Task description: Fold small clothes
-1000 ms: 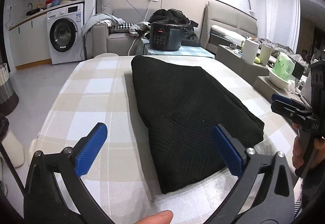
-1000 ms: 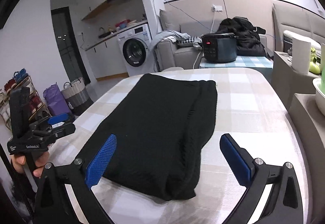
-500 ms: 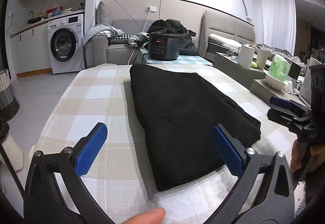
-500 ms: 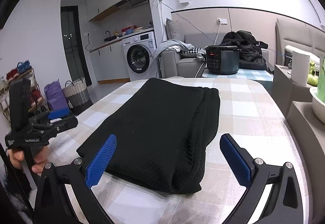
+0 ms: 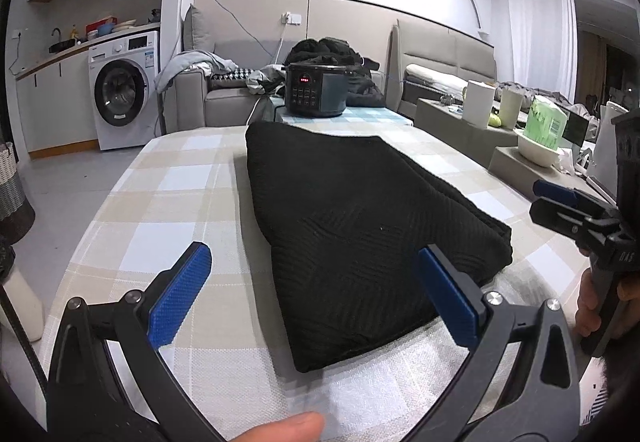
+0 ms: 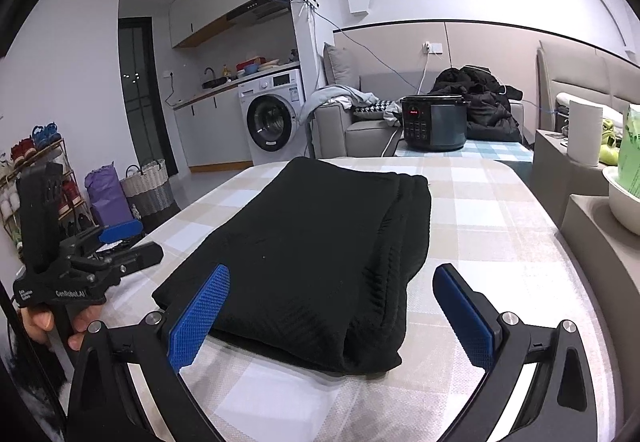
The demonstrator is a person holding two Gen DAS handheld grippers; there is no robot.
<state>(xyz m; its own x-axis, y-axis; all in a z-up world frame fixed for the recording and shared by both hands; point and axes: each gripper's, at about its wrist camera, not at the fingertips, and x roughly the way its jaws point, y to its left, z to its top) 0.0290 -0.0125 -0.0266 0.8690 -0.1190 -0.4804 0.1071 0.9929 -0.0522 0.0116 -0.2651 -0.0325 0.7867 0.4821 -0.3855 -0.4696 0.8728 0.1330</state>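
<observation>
Two tools hang wide and empty at the near end of the garment, which lies folded along the middle of the table. Left tool sits near its left corner, right tool over its right corner. For another fold, I judge each should pinch all layers at a corner and lift together. Black ribbed knit, thick and soft; rounded stacked edges; checked woven cloth beneath.

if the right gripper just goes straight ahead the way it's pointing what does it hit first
Most likely the folded black garment. The right gripper is open and aimed along the checked table, with the garment's near edge lying between its fingers; depth and height are hard to judge.
</observation>
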